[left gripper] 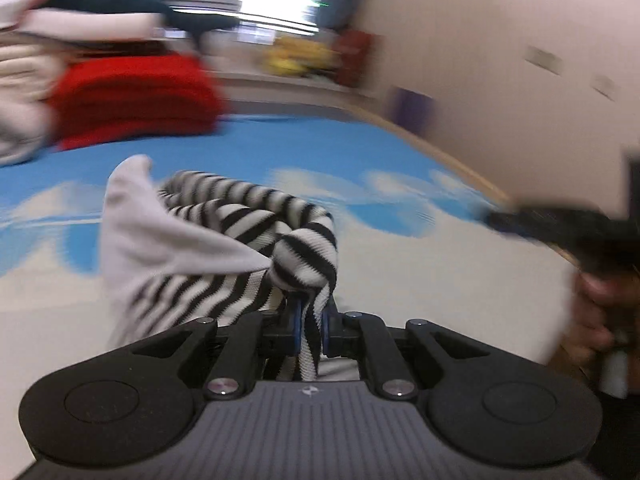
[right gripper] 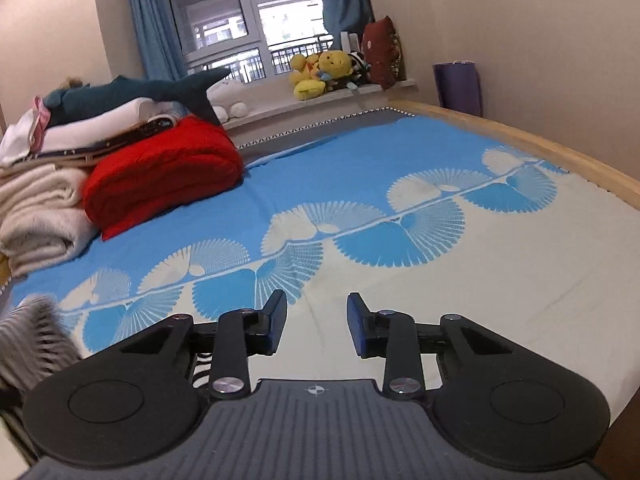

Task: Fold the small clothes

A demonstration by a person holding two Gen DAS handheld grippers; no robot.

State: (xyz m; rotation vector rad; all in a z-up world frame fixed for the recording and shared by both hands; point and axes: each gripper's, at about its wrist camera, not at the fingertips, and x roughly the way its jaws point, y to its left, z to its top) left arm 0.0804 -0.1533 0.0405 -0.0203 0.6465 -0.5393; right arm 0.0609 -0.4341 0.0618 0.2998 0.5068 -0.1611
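Black plastic, matte, ribbed grey deck behind it: left gripper (left gripper: 310, 312) is clenched on the striped garment (left gripper: 248, 236), blue pads pinching a bunched ridge of the cloth. Garment is knit, black-and-white stripes, soft and ribbed-looking, twisted into a lump at the pinch point, with a plain white panel (left gripper: 160, 236) flaring out to the left like a wing. It hangs lifted off the bed sheet (left gripper: 400, 272), crumpled, not folded flat. Left view is motion-blurred, so fine detail beyond the cloth is soft.

Right gripper (right gripper: 316, 320) is released, jaws spread apart with nothing between them, blue rubbery pads (right gripper: 358, 324) facing each other, hovering over the pale part of the sheet. From the left view the right gripper (left gripper: 560, 228) shows as a dark blurred shape at the right edge with the person's hand (left gripper: 600, 312) under it. A blurred slice of the striped garment (right gripper: 36, 344) sits at the lower left of the right view, beside that gripper.

Sheet is smooth cotton-like, bright blue at the far half, cream near, with a row of fan-shaped white and blue motifs across. Far left: folded red quilt (right gripper: 160, 172), puffy, next to stacked cream blankets (right gripper: 40, 216), fuzzy, with a dark teal shark plush (right gripper: 132, 92) on top. Yellow plush toys (right gripper: 320, 72) on the windowsill, blue curtains (right gripper: 152, 24), wooden bed frame (right gripper: 520, 136) along the right.
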